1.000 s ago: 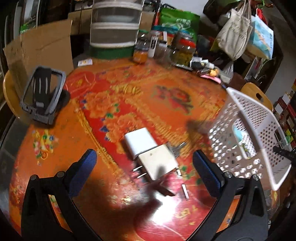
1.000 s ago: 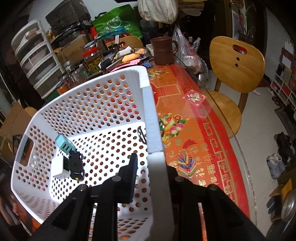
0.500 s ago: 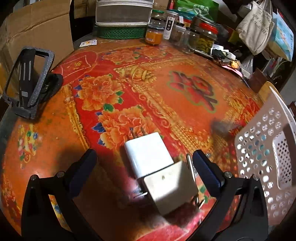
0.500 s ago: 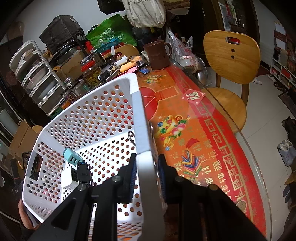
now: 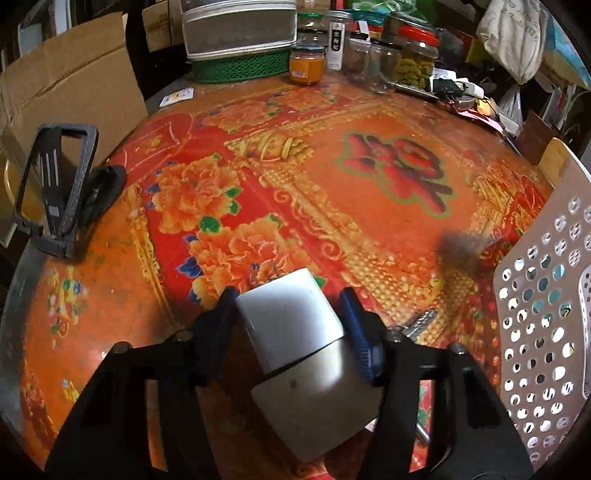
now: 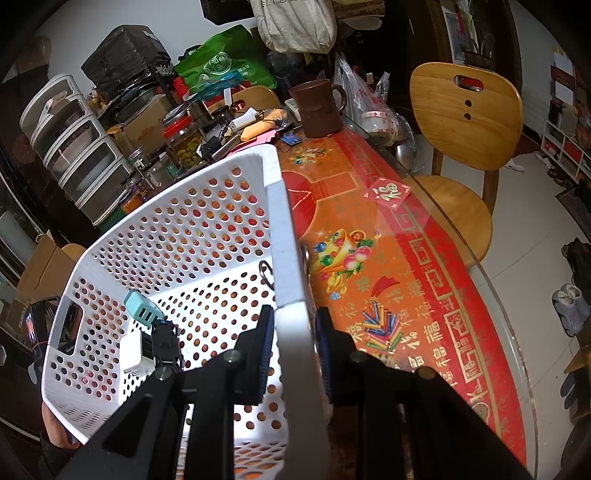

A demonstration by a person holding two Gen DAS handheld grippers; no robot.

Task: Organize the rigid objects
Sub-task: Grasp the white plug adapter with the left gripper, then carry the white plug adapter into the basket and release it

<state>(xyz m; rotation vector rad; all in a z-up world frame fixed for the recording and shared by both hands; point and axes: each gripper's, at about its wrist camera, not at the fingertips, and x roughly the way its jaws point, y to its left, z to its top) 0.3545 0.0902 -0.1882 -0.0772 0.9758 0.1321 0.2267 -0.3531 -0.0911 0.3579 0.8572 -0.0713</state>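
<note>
A white plug charger (image 5: pixel 288 332) lies on the red and orange table (image 5: pixel 369 229), with a second pale charger (image 5: pixel 317 402) against its near side. My left gripper (image 5: pixel 288 299) straddles the white charger; its jaws are closing and the blue pads (image 5: pixel 354 332) touch both sides. A metal key (image 5: pixel 419 321) lies just right of it. The white perforated basket (image 5: pixel 535 332) stands at the right. My right gripper (image 6: pixel 293 332) is shut on the basket's (image 6: pixel 207 221) side wall. Inside lie a teal charger (image 6: pixel 142 308), a black item (image 6: pixel 166 341) and a white charger (image 6: pixel 135 354).
A black phone stand (image 5: pixel 55 192) sits at the table's left edge by a cardboard box (image 5: pixel 74 88). Jars (image 5: pixel 410 62) and stacked containers (image 5: pixel 240 33) line the far edge. A brown mug (image 6: pixel 319 107) and a wooden chair (image 6: pixel 465 122) stand beyond the basket.
My left gripper came down and forward over the two chargers, and its jaws went from wide open to closing on the white one. The right gripper kept its hold on the basket wall.
</note>
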